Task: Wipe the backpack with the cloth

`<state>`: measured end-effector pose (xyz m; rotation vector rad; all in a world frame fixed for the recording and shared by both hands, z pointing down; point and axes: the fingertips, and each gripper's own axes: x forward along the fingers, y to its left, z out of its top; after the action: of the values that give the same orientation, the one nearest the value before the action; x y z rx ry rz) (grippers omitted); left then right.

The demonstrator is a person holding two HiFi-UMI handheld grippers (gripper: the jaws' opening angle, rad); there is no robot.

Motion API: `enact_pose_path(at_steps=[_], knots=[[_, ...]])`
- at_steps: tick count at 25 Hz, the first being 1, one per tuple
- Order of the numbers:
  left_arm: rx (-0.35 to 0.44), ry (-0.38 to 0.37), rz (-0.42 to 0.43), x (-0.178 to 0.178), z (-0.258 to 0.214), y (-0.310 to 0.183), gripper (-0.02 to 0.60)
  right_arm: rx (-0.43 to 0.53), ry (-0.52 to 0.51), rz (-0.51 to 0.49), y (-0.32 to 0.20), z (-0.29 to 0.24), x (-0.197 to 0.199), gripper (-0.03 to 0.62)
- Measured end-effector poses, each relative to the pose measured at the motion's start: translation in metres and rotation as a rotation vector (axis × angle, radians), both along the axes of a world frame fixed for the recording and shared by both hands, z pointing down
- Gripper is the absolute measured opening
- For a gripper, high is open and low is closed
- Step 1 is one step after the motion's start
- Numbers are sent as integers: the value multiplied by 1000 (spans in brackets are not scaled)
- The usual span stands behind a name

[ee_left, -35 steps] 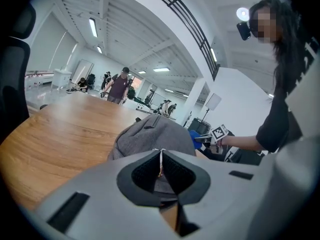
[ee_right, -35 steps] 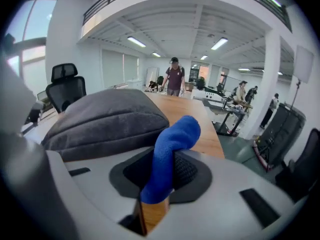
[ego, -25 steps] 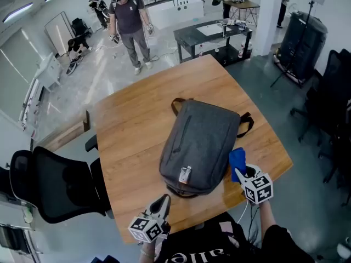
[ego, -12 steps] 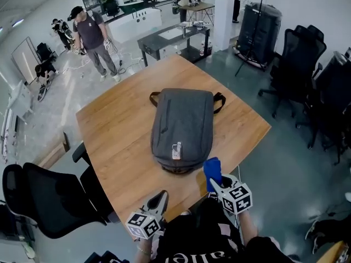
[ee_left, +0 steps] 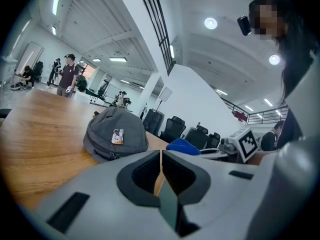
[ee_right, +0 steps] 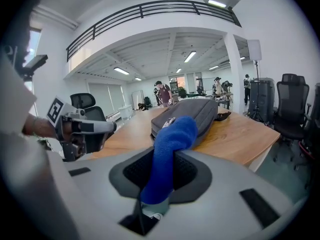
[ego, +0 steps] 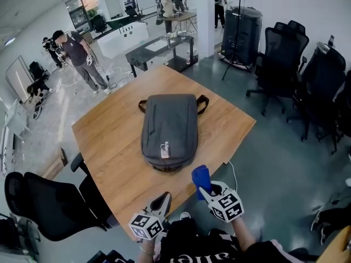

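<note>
A grey backpack (ego: 167, 127) lies flat in the middle of the wooden table (ego: 109, 141), straps at its far end. In the left gripper view the backpack (ee_left: 115, 134) shows ahead on the wood; in the right gripper view the backpack (ee_right: 192, 114) lies behind the cloth. My right gripper (ego: 204, 186) is shut on a blue cloth (ego: 201, 175), held off the table's near edge, apart from the backpack. The cloth (ee_right: 167, 151) sticks up between the jaws. My left gripper (ego: 160, 203) hangs near the table's front edge, shut, holding nothing.
A black office chair (ego: 46, 204) stands at the table's left. More black chairs (ego: 285, 59) stand at the right. A dark bench (ego: 159, 48) stands beyond the table, and people (ego: 74, 51) stand on the floor behind it.
The view has pulled back from the table. My right gripper with the blue cloth has moved away from the backpack's right side, toward the near edge. The left gripper has kept its place.
</note>
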<state>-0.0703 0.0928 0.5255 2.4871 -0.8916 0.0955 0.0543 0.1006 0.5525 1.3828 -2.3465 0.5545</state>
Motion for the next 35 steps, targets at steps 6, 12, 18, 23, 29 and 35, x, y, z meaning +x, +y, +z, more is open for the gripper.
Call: enact_pose_path(at_steps=[6, 12, 18, 23, 29, 35], knots=[[18, 11, -14, 35, -11, 55, 2, -8, -13, -30, 64, -2, 19, 86], [-40, -6, -27, 59, 0, 136, 2, -36, -45, -63, 135, 4, 32, 86], [-92, -26, -56, 66, 19, 179, 2, -66, -76, -114, 175, 17, 25, 86], [-81, -15, -42, 68, 17, 186, 2, -84, -60, -141, 199, 23, 12, 86], [-47, 2, -11, 49, 4, 190, 2, -71, -52, -109, 203, 13, -3, 86], [-29, -3, 11, -8, -1, 213, 2, -58, -111, -55, 223, 7, -54, 86]])
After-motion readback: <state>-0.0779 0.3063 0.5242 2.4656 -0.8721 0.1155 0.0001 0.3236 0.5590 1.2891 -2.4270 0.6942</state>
